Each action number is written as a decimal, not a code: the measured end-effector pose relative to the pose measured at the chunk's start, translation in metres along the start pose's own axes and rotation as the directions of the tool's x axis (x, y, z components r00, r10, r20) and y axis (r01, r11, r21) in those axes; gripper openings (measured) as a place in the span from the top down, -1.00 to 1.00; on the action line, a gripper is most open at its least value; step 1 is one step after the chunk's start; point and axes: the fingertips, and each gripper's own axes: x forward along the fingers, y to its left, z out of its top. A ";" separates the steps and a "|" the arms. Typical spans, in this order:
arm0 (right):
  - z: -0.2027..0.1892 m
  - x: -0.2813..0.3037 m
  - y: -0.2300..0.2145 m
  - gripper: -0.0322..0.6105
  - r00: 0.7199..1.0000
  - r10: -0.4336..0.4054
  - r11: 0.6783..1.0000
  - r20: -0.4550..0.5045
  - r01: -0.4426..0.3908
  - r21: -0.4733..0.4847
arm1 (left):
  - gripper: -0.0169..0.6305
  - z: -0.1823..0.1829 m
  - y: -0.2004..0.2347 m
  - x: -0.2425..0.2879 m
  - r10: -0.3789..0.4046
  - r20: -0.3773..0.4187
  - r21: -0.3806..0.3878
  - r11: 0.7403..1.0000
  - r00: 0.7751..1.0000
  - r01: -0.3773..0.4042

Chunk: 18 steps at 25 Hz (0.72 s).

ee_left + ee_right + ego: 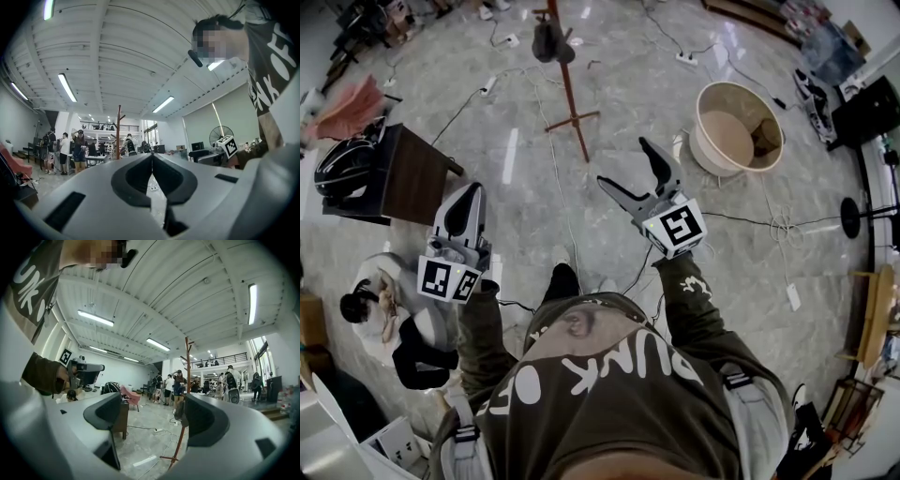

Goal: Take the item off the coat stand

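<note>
The reddish-brown coat stand (568, 86) rises from the marble floor at the top middle of the head view. A dark item (551, 42) hangs near its top. My right gripper (624, 165) is open and empty, raised toward the stand but well short of it. In the right gripper view the coat stand (188, 376) and the dark item (179, 409) show between the spread fingers (105, 412). My left gripper (466, 208) is held lower at the left, jaws shut on nothing. The left gripper view shows its fingertips (143, 164) pressed together and the coat stand (118, 133) far behind.
A beige tub (739, 129) stands right of the stand. At the left, a dark table (411, 176) bears a black helmet (342, 167). Cables and a power strip (686, 58) trail across the floor. A person (382, 309) sits at lower left. People stand far off.
</note>
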 end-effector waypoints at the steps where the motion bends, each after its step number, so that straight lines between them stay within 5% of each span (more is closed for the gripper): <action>1: -0.001 0.004 -0.002 -0.40 1.000 0.000 1.000 -0.002 0.000 -0.002 | 0.93 -0.002 0.004 0.003 -0.003 0.000 -0.001 1.000 1.000 0.003; 18: -0.008 0.151 -0.042 -0.40 0.995 -0.086 0.995 -0.057 0.084 -0.050 | 0.93 -0.037 0.157 0.082 -0.099 0.050 -0.054 0.993 0.994 0.102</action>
